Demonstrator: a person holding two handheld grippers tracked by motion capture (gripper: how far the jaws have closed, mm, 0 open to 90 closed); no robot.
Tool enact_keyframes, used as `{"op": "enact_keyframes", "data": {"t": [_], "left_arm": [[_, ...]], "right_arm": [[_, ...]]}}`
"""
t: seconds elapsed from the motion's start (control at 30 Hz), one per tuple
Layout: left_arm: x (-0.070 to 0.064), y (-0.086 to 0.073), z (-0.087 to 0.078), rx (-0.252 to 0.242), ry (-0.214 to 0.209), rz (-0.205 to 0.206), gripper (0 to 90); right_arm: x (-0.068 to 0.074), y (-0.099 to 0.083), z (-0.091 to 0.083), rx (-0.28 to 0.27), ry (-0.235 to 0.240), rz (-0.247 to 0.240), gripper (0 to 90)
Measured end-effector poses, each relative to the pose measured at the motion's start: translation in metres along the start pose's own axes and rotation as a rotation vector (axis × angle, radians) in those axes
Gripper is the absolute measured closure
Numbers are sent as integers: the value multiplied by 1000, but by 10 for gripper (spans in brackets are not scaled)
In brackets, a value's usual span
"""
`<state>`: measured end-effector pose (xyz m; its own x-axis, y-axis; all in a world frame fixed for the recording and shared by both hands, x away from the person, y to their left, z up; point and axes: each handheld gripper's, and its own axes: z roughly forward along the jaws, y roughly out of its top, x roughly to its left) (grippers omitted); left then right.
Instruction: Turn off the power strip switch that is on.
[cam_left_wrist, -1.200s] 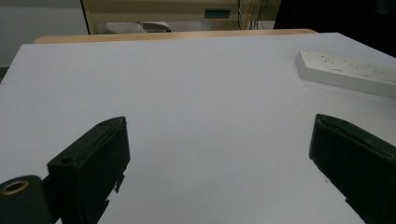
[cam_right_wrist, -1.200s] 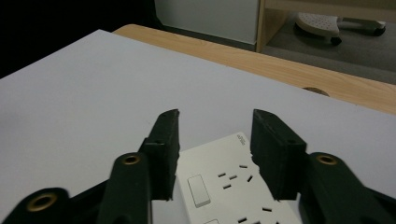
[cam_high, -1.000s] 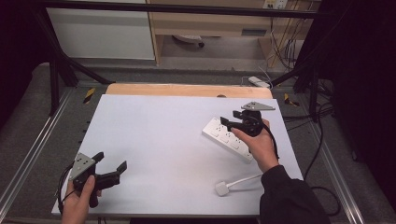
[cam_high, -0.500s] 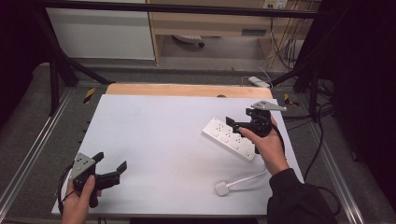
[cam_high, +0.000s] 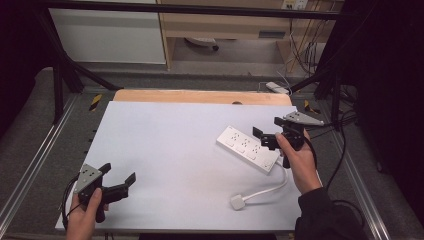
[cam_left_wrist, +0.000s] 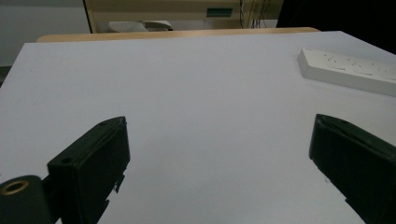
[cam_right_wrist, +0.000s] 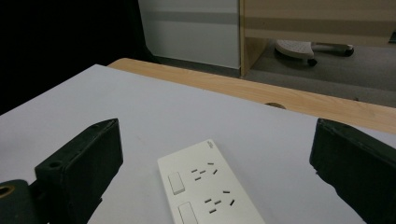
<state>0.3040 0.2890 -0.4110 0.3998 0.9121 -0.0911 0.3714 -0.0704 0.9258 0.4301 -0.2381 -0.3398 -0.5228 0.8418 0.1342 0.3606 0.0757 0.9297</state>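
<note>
A white-topped table takes up most of the high view, with a strip of bare wood showing along its far edge at twelve o'clock. Nearly all of the white surface is bare.

The one object on it is a white power strip, lying flat and slantwise at about three o'clock from the table's middle. Its sockets face up, which leaves them open to a plug from above. Its white cord curls from the near end toward five o'clock and ends in a white plug resting on the table, apart from the strip.

The right gripper is held at the strip's far right side, jaws spread wide with nothing between them. In the right gripper view the strip lies low between the two jaws, so the hand seems lined up to close on it or steady it; that is a judgement only.

The left gripper is at seven o'clock, near the table's front edge and well apart from the strip. Its jaws are also spread and empty, probably parked out of the way.
</note>
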Motion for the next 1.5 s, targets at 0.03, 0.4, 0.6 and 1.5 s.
{"op": "enact_keyframes", "data": {"t": [0.03, 0.4, 0.6, 1.5], "left_arm": [[0, 0, 0, 1, 0, 1, 54], [0, 0, 0, 2, -1, -1, 54], [0, 0, 0, 4, 0, 3, 54], [-2, -1, 1, 7, 2, 3, 54]], "right_arm": [[-1, -1, -2, -6, -2, 4, 33], [-14, -8, -24, -58, -56, 12, 42], [-19, -18, -39, -90, -89, -5, 29], [-35, -90, -95, -75, -151, -16, 21]]}}
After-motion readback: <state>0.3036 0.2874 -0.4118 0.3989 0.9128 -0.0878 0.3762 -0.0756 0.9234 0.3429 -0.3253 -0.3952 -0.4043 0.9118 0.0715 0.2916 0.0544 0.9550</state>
